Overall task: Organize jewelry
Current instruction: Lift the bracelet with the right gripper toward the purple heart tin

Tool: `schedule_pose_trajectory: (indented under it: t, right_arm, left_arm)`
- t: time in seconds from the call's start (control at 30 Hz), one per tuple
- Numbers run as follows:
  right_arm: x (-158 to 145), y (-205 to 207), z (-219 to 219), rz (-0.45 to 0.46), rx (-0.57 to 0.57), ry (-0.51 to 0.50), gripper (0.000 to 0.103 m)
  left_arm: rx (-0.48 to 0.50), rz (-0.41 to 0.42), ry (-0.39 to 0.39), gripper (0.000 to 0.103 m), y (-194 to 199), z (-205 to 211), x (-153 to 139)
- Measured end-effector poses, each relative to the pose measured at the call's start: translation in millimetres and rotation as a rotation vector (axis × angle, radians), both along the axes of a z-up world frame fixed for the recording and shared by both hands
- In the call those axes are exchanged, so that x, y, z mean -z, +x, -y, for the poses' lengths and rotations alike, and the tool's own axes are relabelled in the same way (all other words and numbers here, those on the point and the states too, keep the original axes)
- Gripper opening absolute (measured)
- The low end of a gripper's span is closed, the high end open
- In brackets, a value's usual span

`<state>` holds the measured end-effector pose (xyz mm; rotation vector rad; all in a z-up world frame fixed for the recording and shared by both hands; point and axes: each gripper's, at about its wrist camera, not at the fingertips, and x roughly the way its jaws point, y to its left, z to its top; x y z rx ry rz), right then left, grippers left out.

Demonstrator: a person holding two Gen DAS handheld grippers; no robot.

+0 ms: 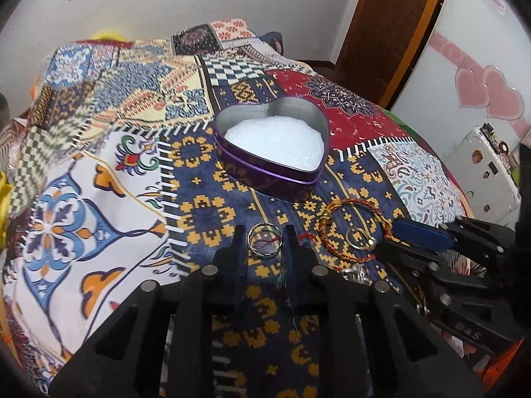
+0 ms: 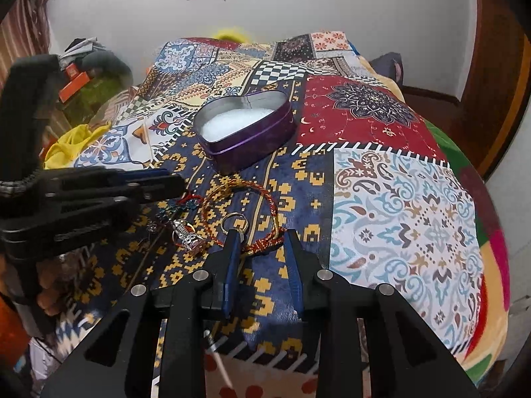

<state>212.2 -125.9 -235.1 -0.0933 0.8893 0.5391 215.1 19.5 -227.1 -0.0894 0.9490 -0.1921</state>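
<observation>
Two grippers part-open over the patchwork cloth [image 1: 99, 172]: left gripper [image 1: 264, 232] straddling a silver ring [image 1: 264, 240], ungripped; right gripper [image 2: 262, 235] holding nothing beside the braided bracelet [image 2: 242, 215]

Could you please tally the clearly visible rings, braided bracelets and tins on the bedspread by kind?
Rings: 3 (silver ring, gold ring, ornate ring)
Bracelets: 1 (braided bracelet)
Tins: 1 (heart tin)
Total: 5

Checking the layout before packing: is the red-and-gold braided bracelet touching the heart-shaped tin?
Apart. In the right wrist view, a strip of patterned cloth shows between the braided bracelet and the heart-shaped tin; the left wrist view shows the same gap.
</observation>
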Motion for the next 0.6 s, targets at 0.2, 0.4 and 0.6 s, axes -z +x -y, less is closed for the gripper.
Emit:
schedule_pose_trajectory:
  t: [0.2,0.4,0.6]
  right_arm:
    - [1.1,7.4,2.2,-0.005,0.021,0.013,0.016]
    - [-0.8,9.7,-5.9,0.026,0.029,-0.031,0.008]
    - [-9.1,11.9,-5.6,0.046,0.038,-0.04,0.006]
  left_arm:
    - [0.001,0.006,0.009,0.02,-12.8,-1.7,-2.8]
    - [-0.009,0.038,0.011,0.02,-21.5,-3.8,-13.4]
    - [-0.017,0.066,0.009,0.02,-29.6,-7.0,-24.4]
